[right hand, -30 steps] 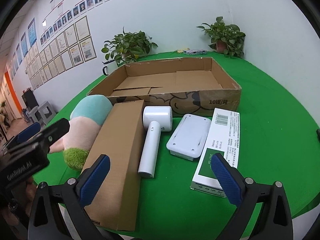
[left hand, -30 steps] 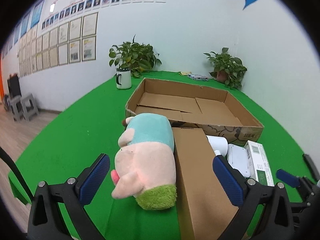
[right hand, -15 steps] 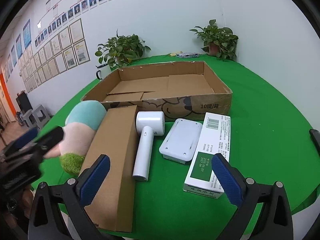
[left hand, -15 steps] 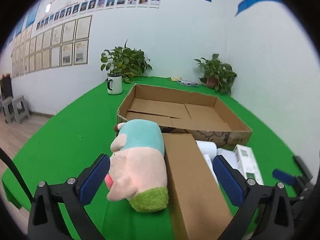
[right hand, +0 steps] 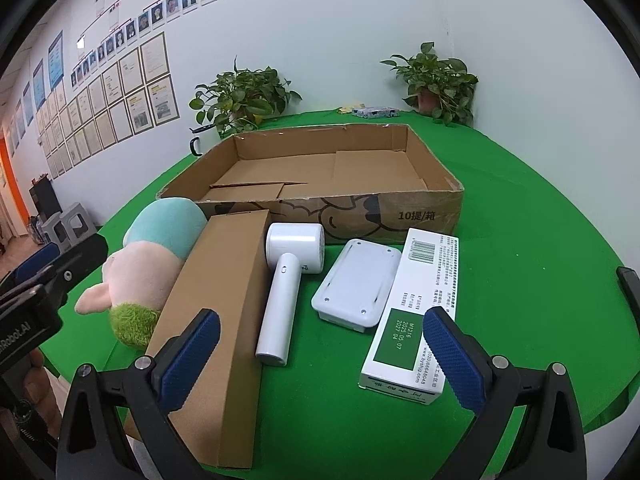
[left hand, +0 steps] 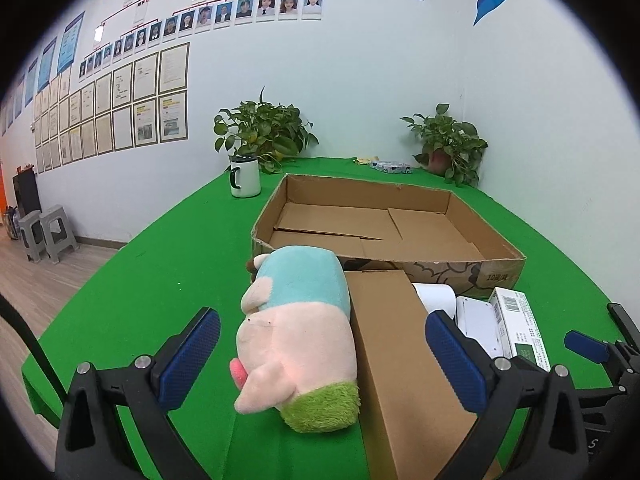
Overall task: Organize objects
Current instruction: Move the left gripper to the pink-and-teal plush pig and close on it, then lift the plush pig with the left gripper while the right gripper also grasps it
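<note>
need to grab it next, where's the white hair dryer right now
In the right wrist view the white hair dryer lies on the green table, between the long brown box and the white tray.

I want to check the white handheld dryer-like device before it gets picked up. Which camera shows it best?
The right wrist view: the white handheld device lies fully visible, head and handle, beside the long brown cardboard box. In the left wrist view only its round head peeks out behind that box.
</note>
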`<state>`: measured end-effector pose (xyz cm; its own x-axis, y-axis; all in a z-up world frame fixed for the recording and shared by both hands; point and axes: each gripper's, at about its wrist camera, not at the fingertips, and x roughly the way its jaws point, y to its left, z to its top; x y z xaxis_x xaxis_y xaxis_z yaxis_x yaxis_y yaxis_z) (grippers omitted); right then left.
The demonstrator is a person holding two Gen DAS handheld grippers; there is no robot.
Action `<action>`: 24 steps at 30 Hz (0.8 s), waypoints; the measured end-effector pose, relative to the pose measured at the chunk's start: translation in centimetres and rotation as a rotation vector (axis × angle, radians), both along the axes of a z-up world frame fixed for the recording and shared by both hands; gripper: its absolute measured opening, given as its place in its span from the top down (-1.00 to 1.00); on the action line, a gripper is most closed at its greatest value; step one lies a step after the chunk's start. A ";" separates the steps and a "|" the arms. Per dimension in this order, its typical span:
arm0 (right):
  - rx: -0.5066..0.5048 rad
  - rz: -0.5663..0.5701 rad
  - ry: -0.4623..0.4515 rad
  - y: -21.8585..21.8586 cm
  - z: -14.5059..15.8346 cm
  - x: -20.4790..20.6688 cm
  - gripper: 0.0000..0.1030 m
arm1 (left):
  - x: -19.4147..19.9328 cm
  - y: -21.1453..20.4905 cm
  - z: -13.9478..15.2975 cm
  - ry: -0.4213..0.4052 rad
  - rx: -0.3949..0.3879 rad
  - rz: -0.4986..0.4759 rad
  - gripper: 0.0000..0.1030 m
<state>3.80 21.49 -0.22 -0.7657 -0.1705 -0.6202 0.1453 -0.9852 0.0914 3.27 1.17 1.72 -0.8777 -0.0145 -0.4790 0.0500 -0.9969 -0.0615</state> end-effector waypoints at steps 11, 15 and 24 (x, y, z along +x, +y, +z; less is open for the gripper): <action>-0.040 -0.002 -0.008 0.2 0.0 -0.3 -0.98 | -0.2 -0.1 0.4 -0.007 0.009 -0.005 -0.98; -0.045 0.024 -0.002 -0.1 0.0 -0.2 -0.98 | -0.6 -0.6 0.6 -0.022 0.036 -0.025 -0.98; -0.061 0.290 0.141 -2.9 2.0 1.4 -0.98 | -2.5 -3.6 -0.4 -0.121 0.101 -0.064 -0.98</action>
<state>5.22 18.58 1.82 -0.7573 -0.4278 -0.4934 0.4346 -0.8941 0.1081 0.76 -2.39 1.33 -0.8111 0.0928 -0.5774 0.0001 -0.9873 -0.1588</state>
